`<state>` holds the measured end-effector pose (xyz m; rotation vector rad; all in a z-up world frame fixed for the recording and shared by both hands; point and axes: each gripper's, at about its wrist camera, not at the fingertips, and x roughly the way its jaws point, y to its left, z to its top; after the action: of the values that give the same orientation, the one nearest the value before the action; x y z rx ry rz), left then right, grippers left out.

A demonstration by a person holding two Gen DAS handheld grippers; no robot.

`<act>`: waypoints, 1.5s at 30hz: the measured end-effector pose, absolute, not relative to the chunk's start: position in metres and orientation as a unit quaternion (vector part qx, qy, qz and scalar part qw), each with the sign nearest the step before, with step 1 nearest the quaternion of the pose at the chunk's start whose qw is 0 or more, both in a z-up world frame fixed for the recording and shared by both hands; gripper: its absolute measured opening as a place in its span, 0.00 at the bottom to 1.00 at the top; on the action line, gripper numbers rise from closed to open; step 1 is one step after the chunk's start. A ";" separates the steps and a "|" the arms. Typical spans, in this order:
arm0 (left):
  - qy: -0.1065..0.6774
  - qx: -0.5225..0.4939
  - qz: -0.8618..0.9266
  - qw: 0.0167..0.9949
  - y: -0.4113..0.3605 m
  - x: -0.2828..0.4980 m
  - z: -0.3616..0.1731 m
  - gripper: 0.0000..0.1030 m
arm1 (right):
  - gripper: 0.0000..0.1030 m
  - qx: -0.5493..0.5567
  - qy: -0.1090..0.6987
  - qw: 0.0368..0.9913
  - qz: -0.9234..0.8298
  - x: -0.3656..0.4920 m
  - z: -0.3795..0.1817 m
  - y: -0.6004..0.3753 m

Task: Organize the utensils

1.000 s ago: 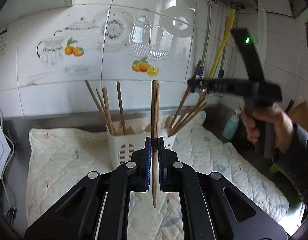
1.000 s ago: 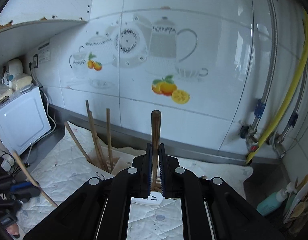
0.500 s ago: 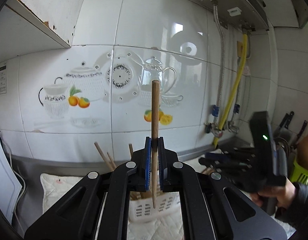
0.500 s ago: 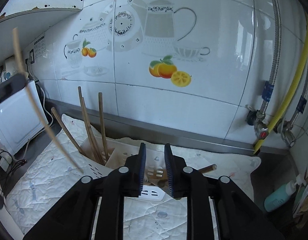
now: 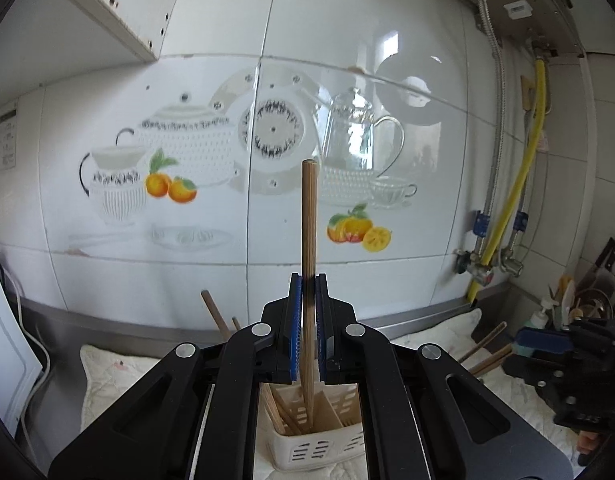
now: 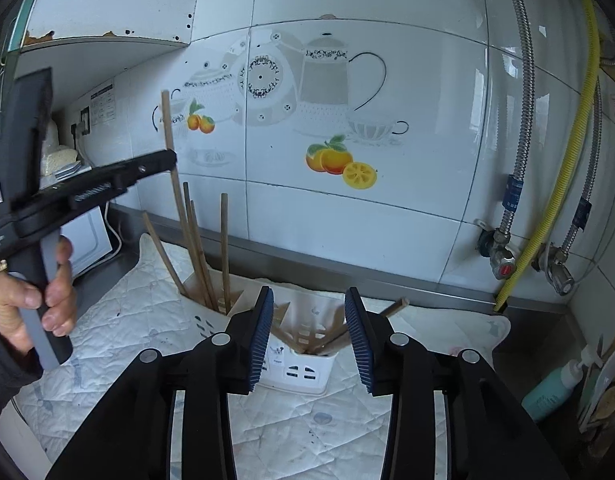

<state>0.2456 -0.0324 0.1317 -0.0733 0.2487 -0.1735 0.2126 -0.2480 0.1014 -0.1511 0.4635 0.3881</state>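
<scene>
My left gripper is shut on a wooden chopstick, held upright with its lower end inside the left compartment of the white slotted utensil holder. In the right wrist view the same holder stands on the quilted mat, with several chopsticks upright in its left compartment and several leaning in its right one. My right gripper is open and empty just in front of the holder. The left gripper also shows there, clamping its chopstick.
A white quilted mat covers the steel counter. The tiled wall stands behind. Yellow hose and valves are at the right. A teal bottle and a utensil rack sit at far right, a white appliance at left.
My right gripper let go of its chopstick into the holder's right compartment and opened wide. My left gripper has lowered its chopstick's tip into the left compartment.
</scene>
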 end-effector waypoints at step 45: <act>0.185 0.003 -0.037 0.982 0.013 0.066 0.043 0.95 | 0.84 -0.001 0.281 0.948 0.152 0.069 -0.002 -0.225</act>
<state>0.0656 0.0133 0.0425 0.0066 0.3717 -0.0744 0.0689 -0.2248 -0.0015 -0.0014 0.5721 0.3093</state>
